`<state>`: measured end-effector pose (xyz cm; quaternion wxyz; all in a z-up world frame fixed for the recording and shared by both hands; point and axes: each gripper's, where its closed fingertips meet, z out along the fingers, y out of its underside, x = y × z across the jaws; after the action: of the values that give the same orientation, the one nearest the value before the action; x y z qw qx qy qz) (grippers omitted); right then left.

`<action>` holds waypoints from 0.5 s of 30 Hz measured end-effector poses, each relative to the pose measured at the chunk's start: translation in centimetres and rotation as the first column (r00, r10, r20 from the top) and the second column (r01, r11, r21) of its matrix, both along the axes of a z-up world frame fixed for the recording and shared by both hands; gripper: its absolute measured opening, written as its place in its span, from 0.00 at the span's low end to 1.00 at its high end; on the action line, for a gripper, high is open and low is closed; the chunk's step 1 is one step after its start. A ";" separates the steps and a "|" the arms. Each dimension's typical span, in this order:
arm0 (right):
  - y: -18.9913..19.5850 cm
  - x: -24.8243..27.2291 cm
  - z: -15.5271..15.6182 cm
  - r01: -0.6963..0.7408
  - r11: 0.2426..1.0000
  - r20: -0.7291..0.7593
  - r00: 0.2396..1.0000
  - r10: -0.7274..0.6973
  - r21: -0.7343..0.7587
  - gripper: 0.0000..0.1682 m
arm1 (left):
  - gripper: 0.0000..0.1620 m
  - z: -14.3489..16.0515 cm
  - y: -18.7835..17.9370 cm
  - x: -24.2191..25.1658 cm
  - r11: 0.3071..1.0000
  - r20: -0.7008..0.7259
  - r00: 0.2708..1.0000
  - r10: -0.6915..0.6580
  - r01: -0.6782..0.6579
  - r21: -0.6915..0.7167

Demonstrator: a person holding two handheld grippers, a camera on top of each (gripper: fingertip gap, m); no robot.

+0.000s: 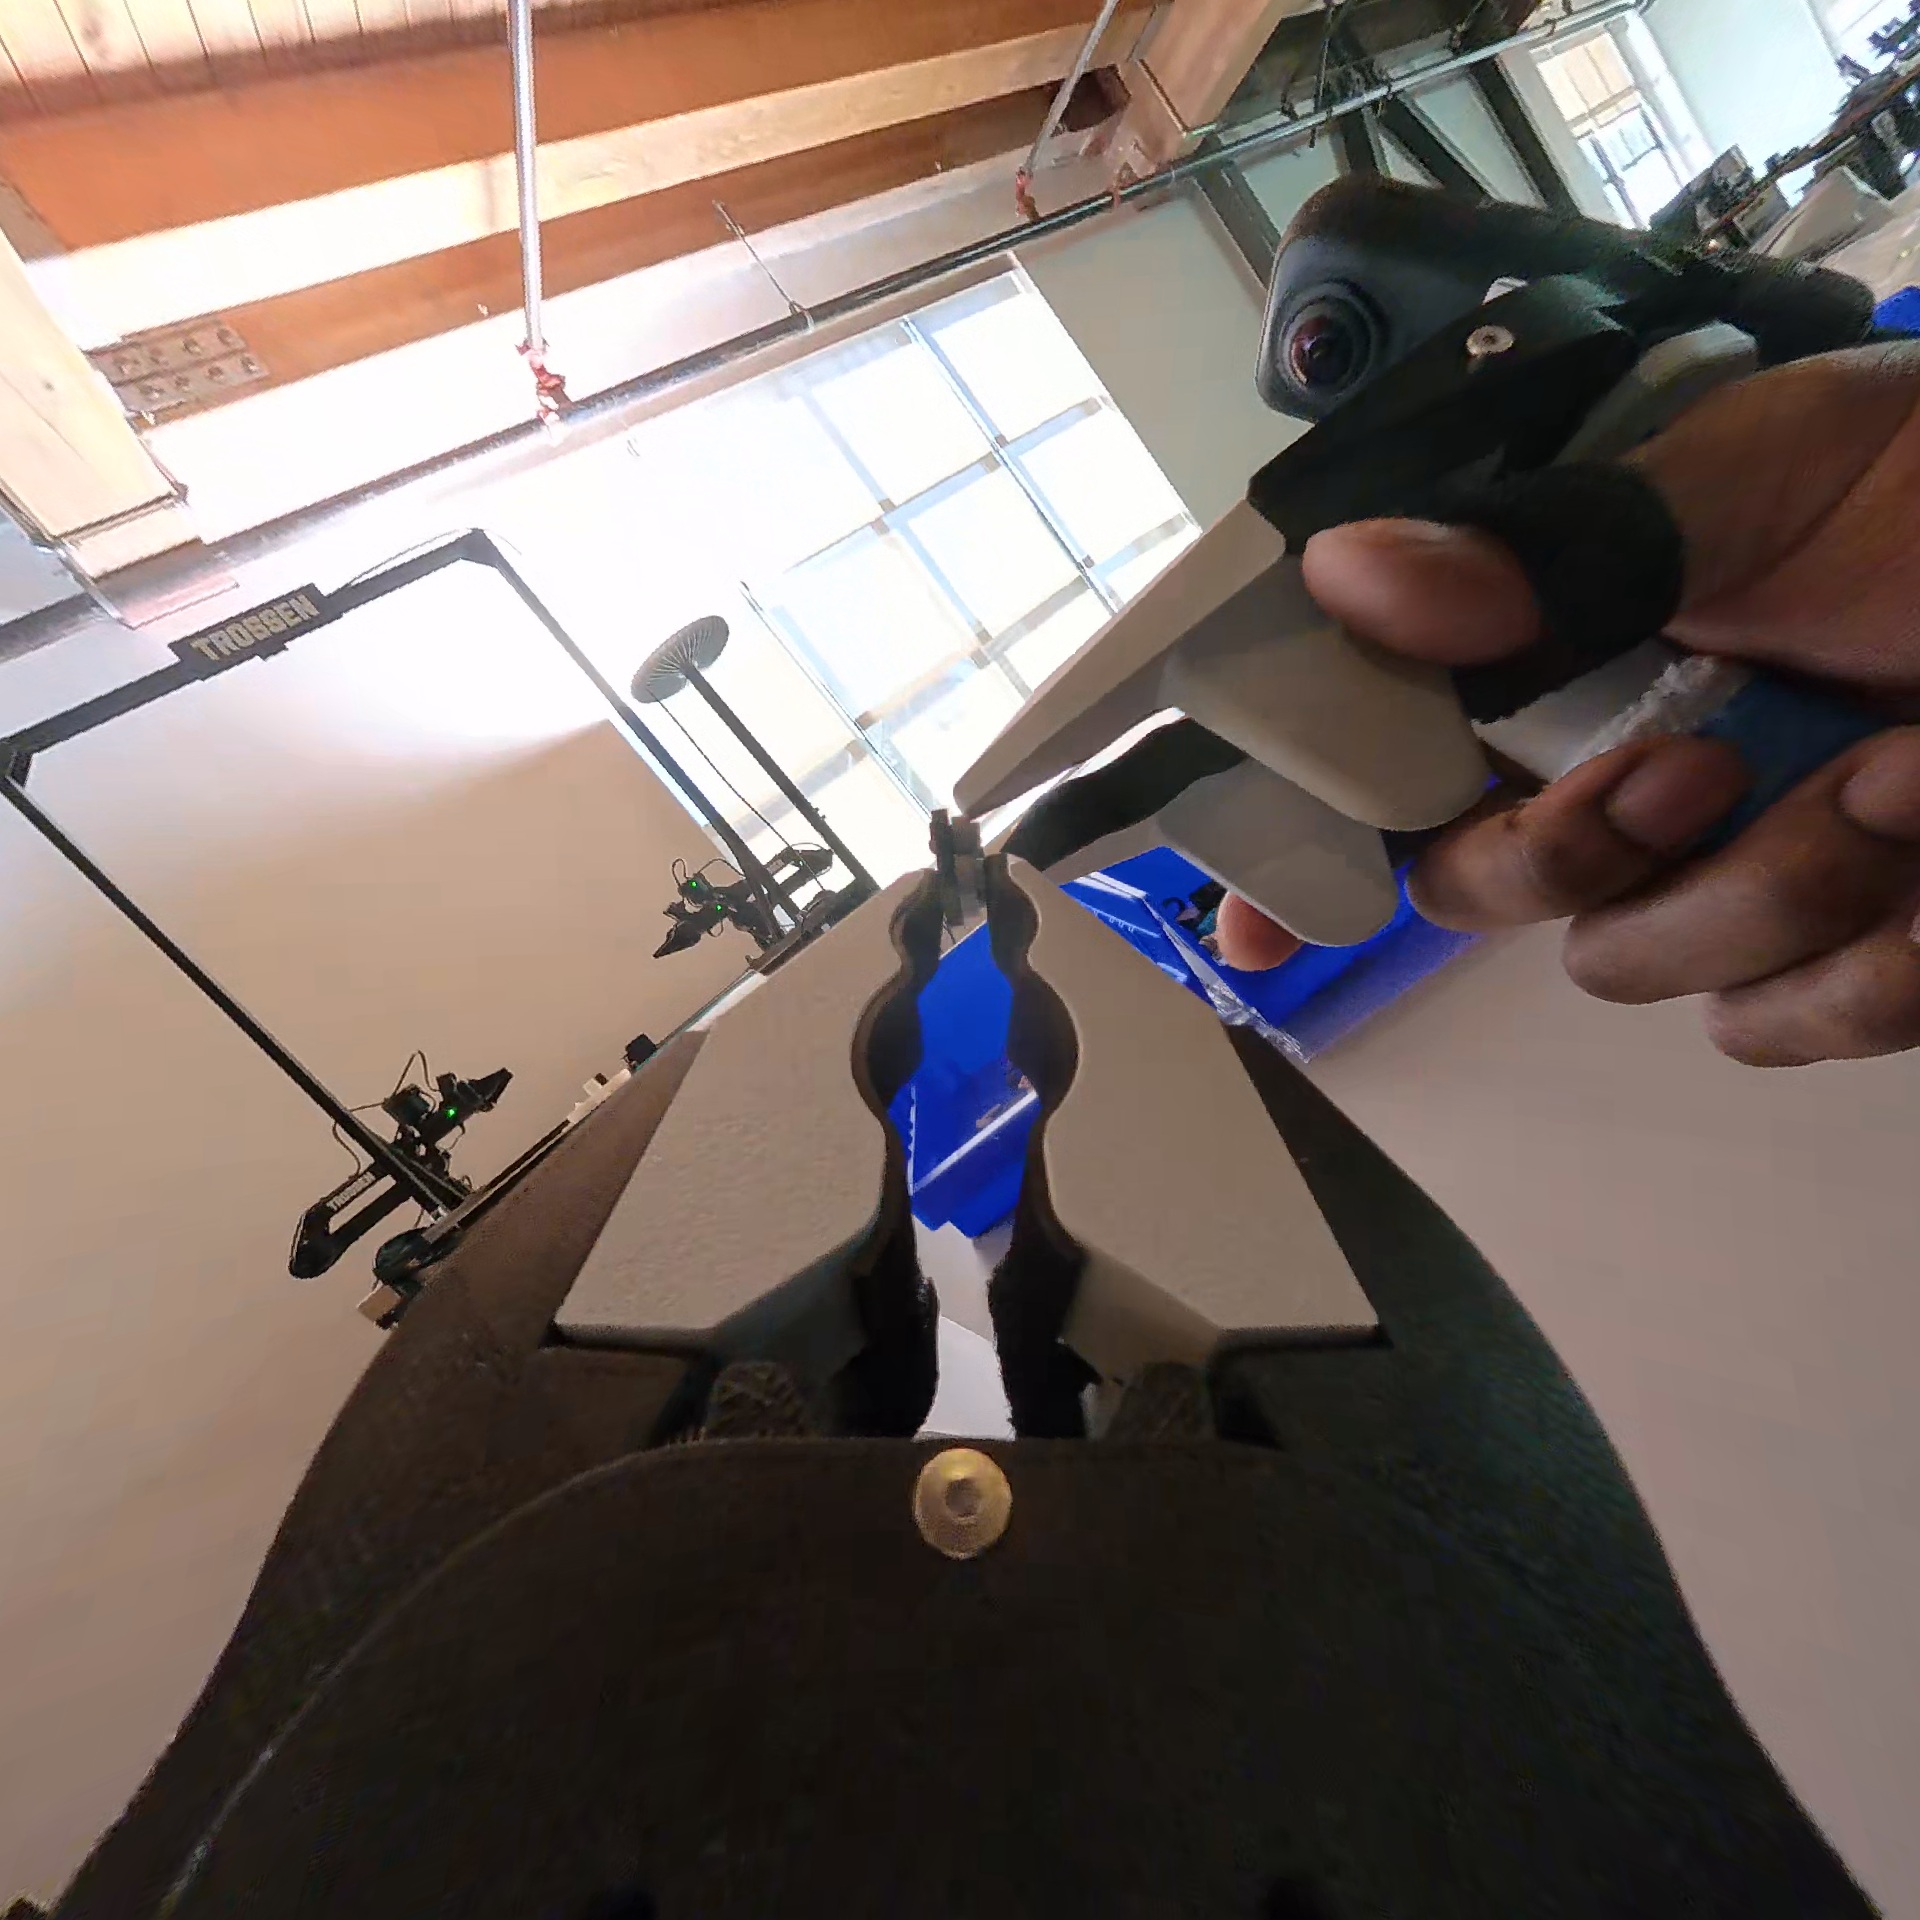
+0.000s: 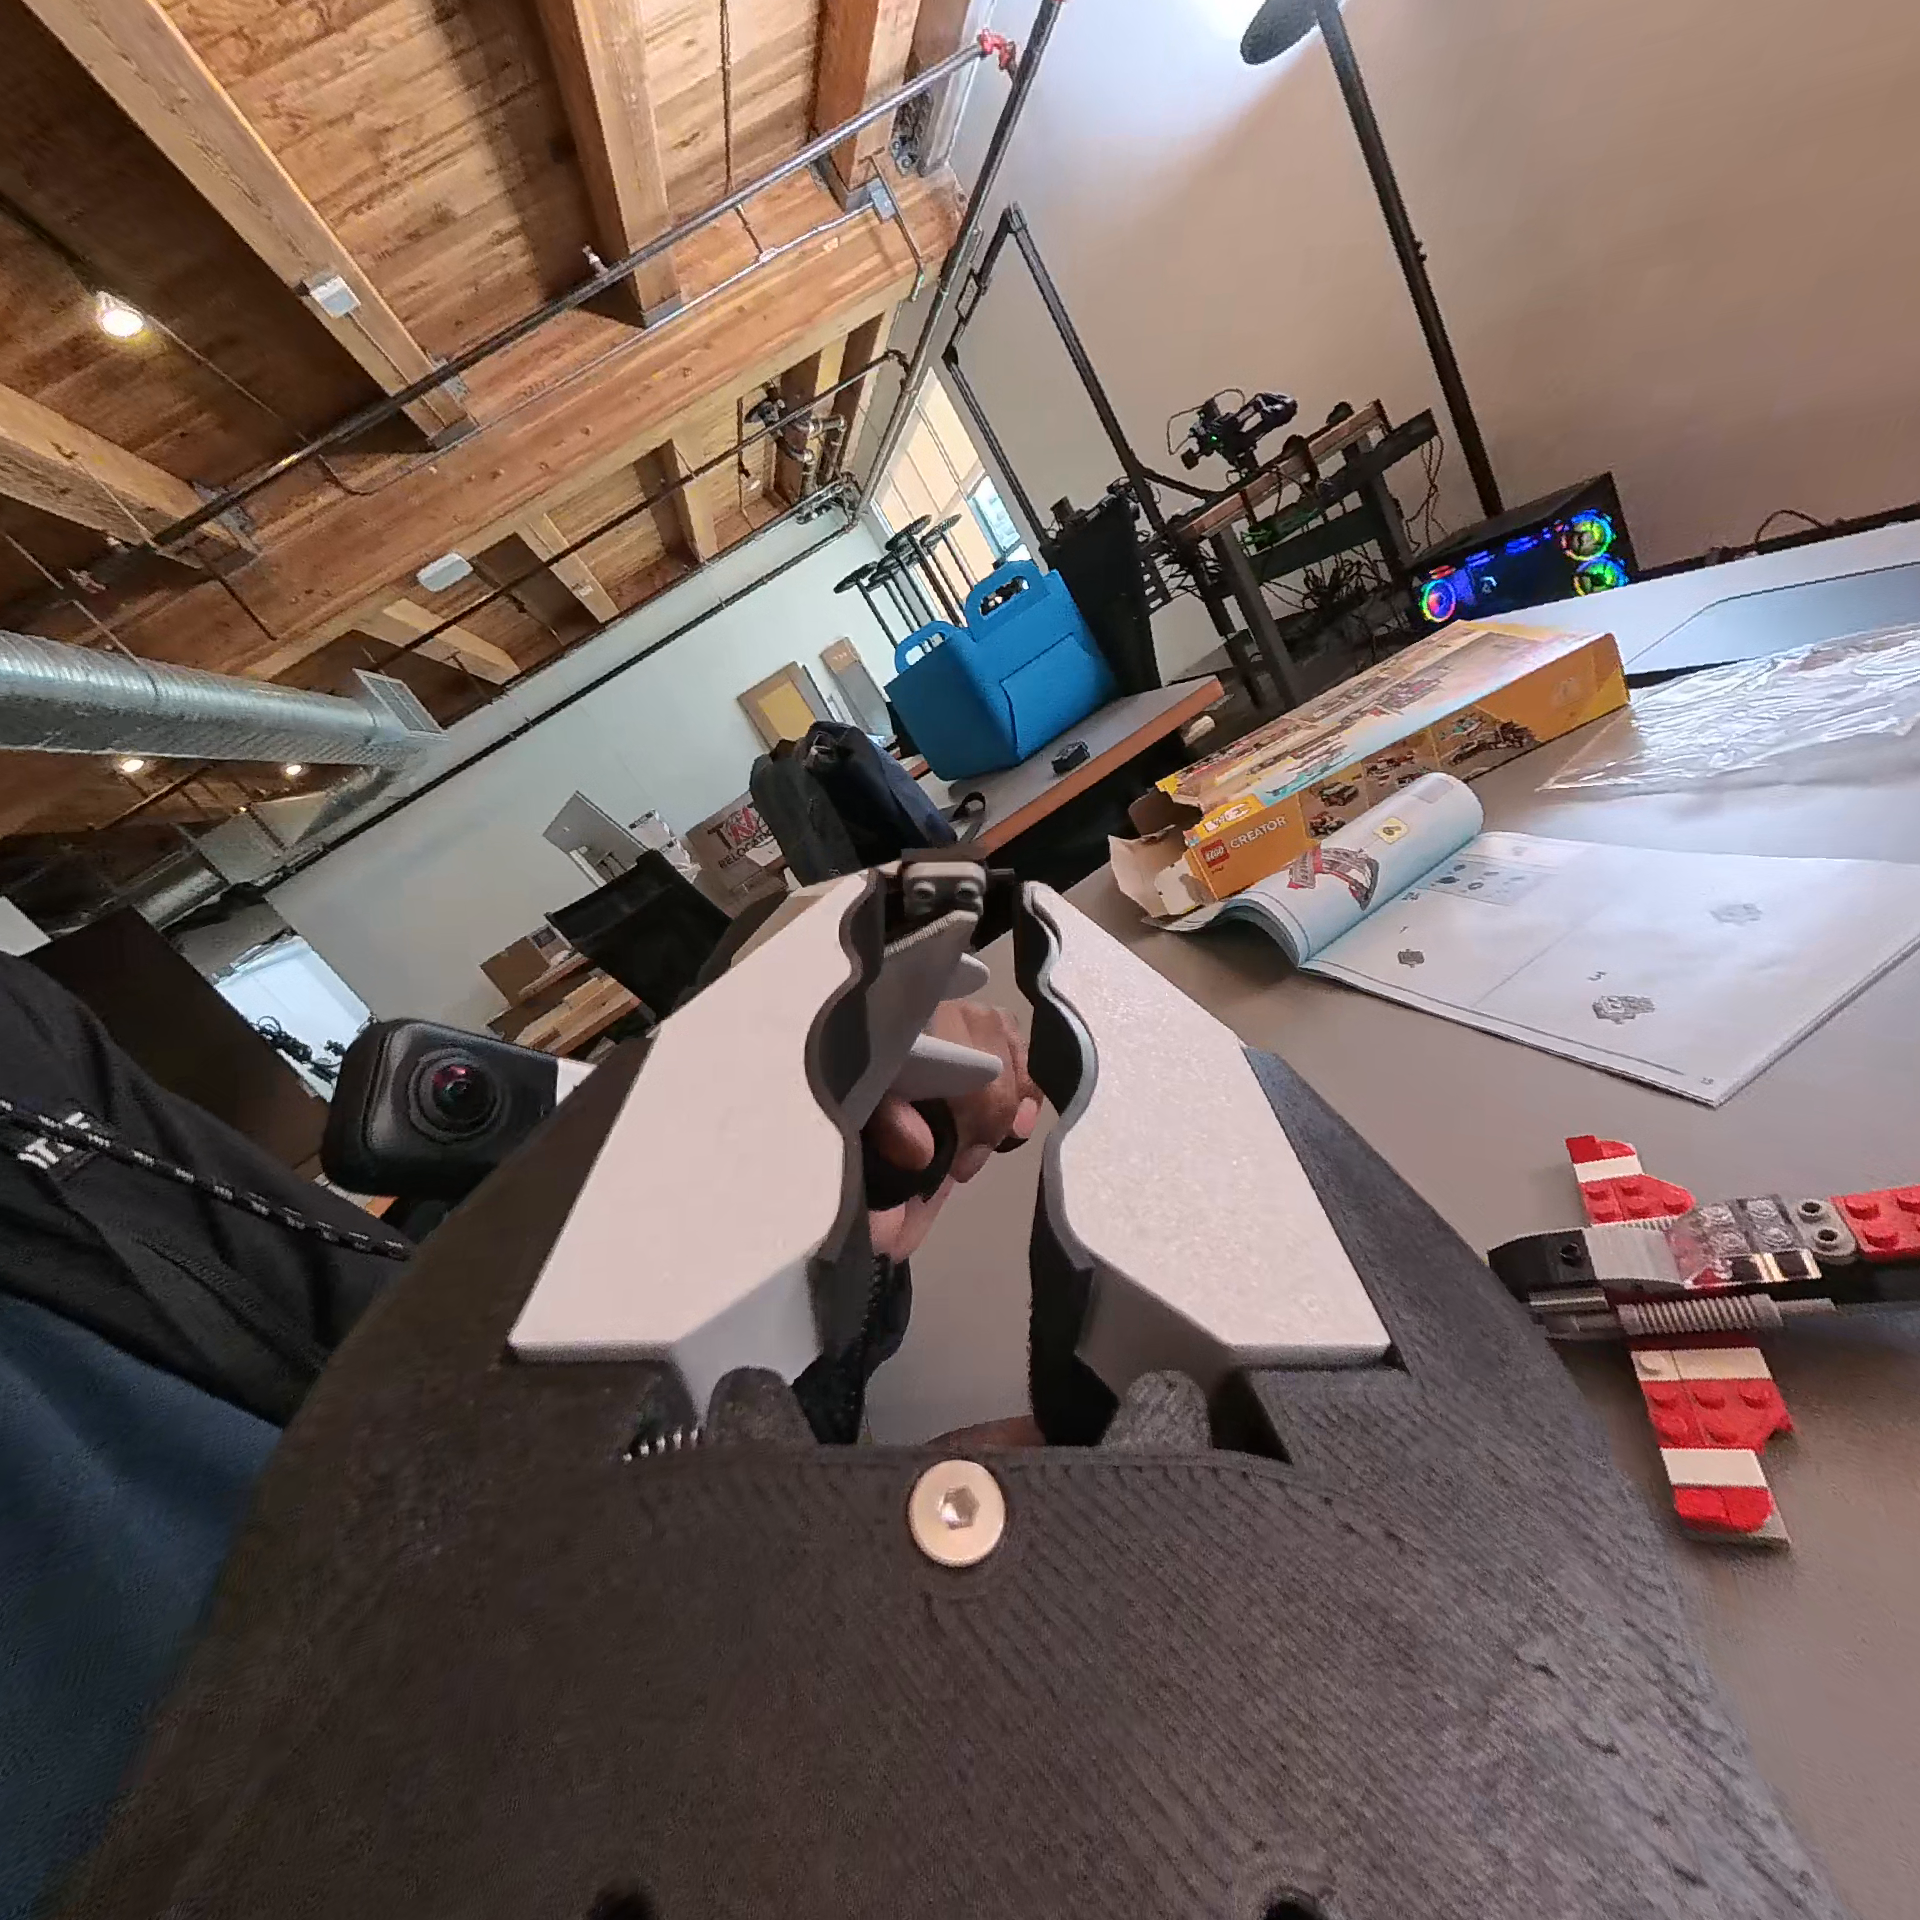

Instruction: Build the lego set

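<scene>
— Where's the build at, from where you stand?

— Partway, I'd say. A red-and-white brick aircraft with grey middle section (image 2: 1704, 1283) lies flat on the grey desk (image 2: 1455, 1101), wings on and a clear canopy fitted, so the big body looks largely done. The open instruction booklet (image 2: 1558, 935) lies beyond it, with the yellow cardboard set box (image 2: 1403, 738) just behind the booklet.

— And the hands?

— Both are up off the desk, tips meeting in the air. The left gripper (image 1: 961, 883) has its fingers nearly closed on a tiny dark-and-grey brick assembly (image 1: 956, 857), pinched right at the tips. The right gripper (image 2: 951, 899) comes in from the other side, fingers drawn close together around the same small grey studded piece (image 2: 943, 883). Whether the right one truly grips it or merely presses against it, I can't tell; the tips are too small to read.

— So a sub-assembly?

— It looks like one: a little part being pressed together in mid-air, well apart from the aircraft. It has yet to go onto the model, and the booklet is open at early-looking pages, so plenty may remain. A blue plastic bin (image 1: 1226, 956) sits on the desk beyond the left gripper.
</scene>
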<state>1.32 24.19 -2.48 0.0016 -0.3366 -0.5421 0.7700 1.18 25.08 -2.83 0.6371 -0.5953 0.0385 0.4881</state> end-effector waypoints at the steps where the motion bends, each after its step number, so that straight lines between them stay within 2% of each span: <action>1: 0.0 0.0 0.1 0.000 1.000 -0.002 1.000 0.000 -0.002 0.14 | 0.06 0.0 0.1 0.1 1.000 -0.003 1.000 -0.003 0.003 -0.001; 8: 0.1 0.2 0.1 -0.004 1.000 -0.027 1.000 0.004 0.005 0.10 | 0.06 -0.2 0.4 0.4 1.000 0.004 1.000 -0.030 0.030 -0.006; 15: 0.3 0.2 0.1 0.034 0.998 -0.098 0.995 -0.028 0.056 0.09 | 0.06 -0.3 0.6 0.5 0.993 0.110 0.988 -0.113 0.108 0.046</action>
<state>1.54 24.50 -2.36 0.0497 -0.3067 -0.5579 0.7695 1.69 25.64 -3.11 0.6761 -0.6059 0.0255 0.4184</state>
